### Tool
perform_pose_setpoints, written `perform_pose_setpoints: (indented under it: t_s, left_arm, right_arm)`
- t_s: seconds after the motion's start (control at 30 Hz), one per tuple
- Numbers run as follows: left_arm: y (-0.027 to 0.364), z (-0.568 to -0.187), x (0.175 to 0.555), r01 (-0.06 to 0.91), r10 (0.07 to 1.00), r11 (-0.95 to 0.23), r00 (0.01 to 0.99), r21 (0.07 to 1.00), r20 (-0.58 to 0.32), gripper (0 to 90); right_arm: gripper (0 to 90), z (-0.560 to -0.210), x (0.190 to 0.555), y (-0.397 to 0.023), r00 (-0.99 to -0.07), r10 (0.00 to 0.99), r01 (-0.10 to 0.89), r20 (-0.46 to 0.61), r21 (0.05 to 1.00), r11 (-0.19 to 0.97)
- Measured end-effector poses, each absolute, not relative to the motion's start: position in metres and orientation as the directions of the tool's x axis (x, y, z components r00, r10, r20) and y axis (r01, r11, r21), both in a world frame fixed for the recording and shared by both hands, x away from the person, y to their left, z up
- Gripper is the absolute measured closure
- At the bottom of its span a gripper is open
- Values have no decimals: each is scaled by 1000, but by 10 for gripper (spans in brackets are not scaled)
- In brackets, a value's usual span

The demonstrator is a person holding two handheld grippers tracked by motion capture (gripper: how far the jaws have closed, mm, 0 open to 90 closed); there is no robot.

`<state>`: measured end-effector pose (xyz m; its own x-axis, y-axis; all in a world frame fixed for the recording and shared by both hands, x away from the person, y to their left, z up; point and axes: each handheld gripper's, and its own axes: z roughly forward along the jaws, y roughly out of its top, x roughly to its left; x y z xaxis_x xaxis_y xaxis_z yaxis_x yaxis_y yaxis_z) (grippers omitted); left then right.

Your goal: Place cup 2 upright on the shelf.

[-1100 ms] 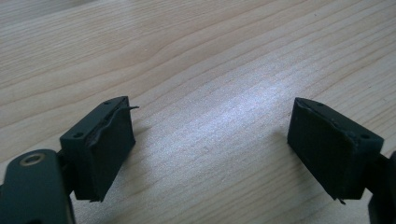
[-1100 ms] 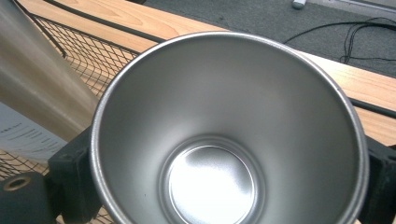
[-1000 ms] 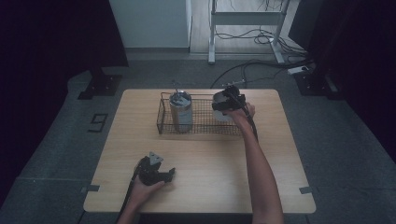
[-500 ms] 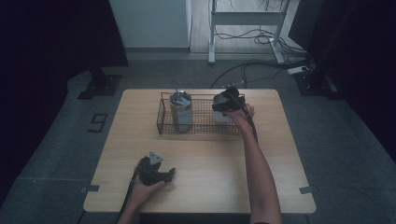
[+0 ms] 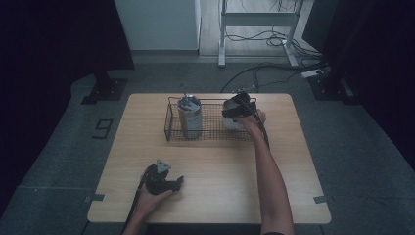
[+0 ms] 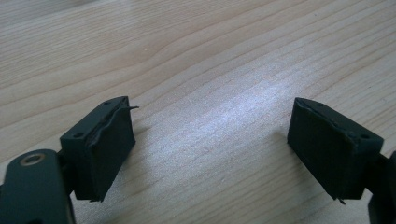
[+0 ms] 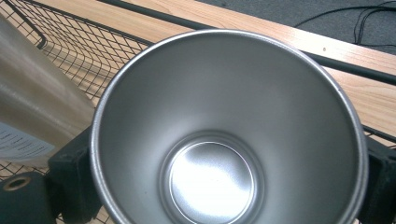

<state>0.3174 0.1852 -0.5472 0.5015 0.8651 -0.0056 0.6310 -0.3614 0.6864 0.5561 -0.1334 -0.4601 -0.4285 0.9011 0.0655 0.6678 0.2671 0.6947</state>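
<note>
A black wire basket [image 5: 169, 120] stands at the table's far middle. A tall steel tumbler [image 5: 190, 117] stands upright in its left half. My right gripper [image 5: 240, 110] is at the basket's right end, shut on a wide steel cup [image 5: 231, 118]. In the right gripper view the empty cup [image 7: 224, 116] sits mouth-up between my right gripper's [image 7: 224, 175] two black jaws, with the tumbler [image 7: 32, 107] and the basket's mesh [image 7: 70, 42] to its left. My left gripper [image 5: 175, 184] rests near the table's front edge. Its [image 6: 210, 135] jaws are open over bare wood.
The wooden table [image 5: 293, 161] stands on a grey floor. A desk frame and cables [image 5: 264, 39] lie beyond the far edge. A person's right forearm [image 5: 266, 166] stretches across the table's right half to the basket.
The right gripper with the cup has shifted only slightly at the basket's right end. The left gripper has stayed where it was.
</note>
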Motion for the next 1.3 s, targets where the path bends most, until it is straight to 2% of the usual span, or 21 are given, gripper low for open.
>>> perform_pose_setpoints:
  t_s: [1.13,1.3]
  left_arm:
    - [185,-547,317,631,866,-360,501,687,-6,145]
    - [185,-547,317,631,866,-359,501,687,-7,145]
  right_arm:
    - [50,-475,553,-127,-397,917,731,33,615,295]
    - [38,-470,550,-129,-392,919,714,45,645,273]
